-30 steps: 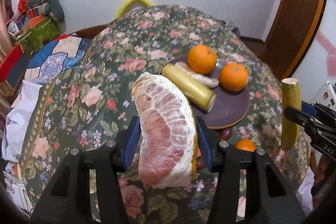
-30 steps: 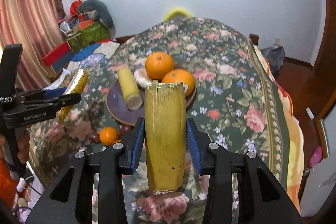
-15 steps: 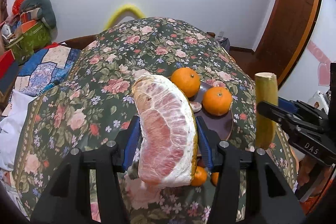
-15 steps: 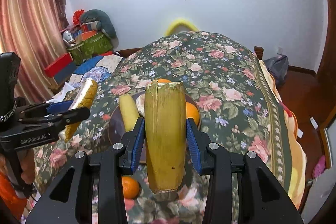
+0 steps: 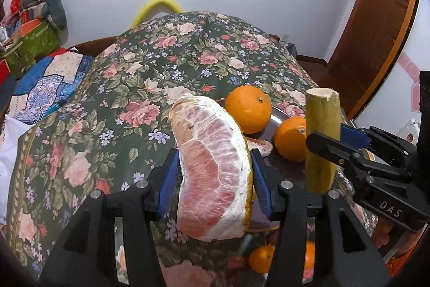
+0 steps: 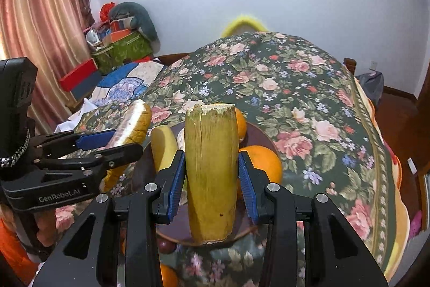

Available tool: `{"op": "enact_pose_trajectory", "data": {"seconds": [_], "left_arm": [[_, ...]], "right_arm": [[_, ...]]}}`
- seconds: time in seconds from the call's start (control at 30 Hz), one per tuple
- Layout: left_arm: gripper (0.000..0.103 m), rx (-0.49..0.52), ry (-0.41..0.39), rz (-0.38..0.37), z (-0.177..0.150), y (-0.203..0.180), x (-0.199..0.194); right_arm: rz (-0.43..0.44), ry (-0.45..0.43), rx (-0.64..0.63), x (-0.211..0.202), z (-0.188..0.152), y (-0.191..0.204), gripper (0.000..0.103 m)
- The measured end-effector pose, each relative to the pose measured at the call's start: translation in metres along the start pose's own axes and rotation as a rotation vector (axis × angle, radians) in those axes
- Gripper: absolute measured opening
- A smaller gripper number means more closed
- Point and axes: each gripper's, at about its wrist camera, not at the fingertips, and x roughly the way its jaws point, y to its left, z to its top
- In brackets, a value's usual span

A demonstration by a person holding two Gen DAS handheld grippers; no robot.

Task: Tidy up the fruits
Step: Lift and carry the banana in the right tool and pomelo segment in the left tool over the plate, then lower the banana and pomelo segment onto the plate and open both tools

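Note:
My left gripper (image 5: 215, 182) is shut on a peeled pomelo wedge (image 5: 212, 168), pink flesh up, held above the near edge of a dark round plate (image 5: 279, 114). My right gripper (image 6: 212, 179) is shut on a yellow-green sugarcane piece (image 6: 211, 168), upright over the plate (image 6: 258, 131). The plate holds two oranges (image 5: 248, 109) (image 5: 290, 137), another cane piece (image 6: 164, 147) and a pale peeled piece (image 5: 259, 145). The right gripper with its cane (image 5: 321, 141) shows at right in the left wrist view; the left gripper with the pomelo (image 6: 129, 133) shows at left in the right wrist view.
The plate sits on a round table under a floral cloth (image 5: 161, 77). Small oranges (image 5: 262, 261) and a dark round fruit (image 6: 166, 244) lie on the cloth near the plate's front. Boxes and bags (image 6: 118, 45) are stacked at the far left; a wooden door (image 5: 376, 31) stands at right.
Both grippers have risen and tilted, holding their fruit; the table looks lower and the plate sits nearer under them. The two grippers have drawn closer together.

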Motion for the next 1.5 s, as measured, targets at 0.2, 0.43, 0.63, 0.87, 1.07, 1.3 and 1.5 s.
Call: {"op": "enact_pose_trajectory", "data": {"seconds": [0.2, 0.43, 0.63, 0.87, 1.07, 1.3, 1.5], "left_arm": [[0.051, 0.0, 0.015, -0.007, 0.002, 0.002, 0.017], [0.051, 0.019, 0.035, -0.009, 0.003, -0.003, 0.033], [0.052, 0.028, 0.055, -0.004, 0.002, -0.004, 0.04], [0.052, 0.031, 0.059, 0.006, 0.001, -0.006, 0.041], [0.054, -0.005, 0.035, 0.003, 0.004, -0.004, 0.031], [0.055, 0.03, 0.022, 0.023, 0.003, -0.015, 0.012], [0.056, 0.028, -0.001, 0.037, -0.003, -0.015, -0.02]], "right_arm": [[0.013, 0.021, -0.019, 0.015, 0.004, 0.003, 0.036], [0.02, 0.035, -0.04, 0.023, 0.008, 0.005, 0.036], [0.03, 0.041, -0.016, 0.027, 0.008, 0.0, 0.036], [0.024, 0.024, -0.019, 0.02, 0.011, 0.0, 0.037], [-0.008, -0.022, -0.027, 0.007, 0.013, -0.003, 0.054], [-0.034, -0.028, -0.028, -0.013, 0.008, -0.005, 0.054], [-0.059, -0.025, -0.029, -0.032, -0.003, -0.003, 0.054]]}}
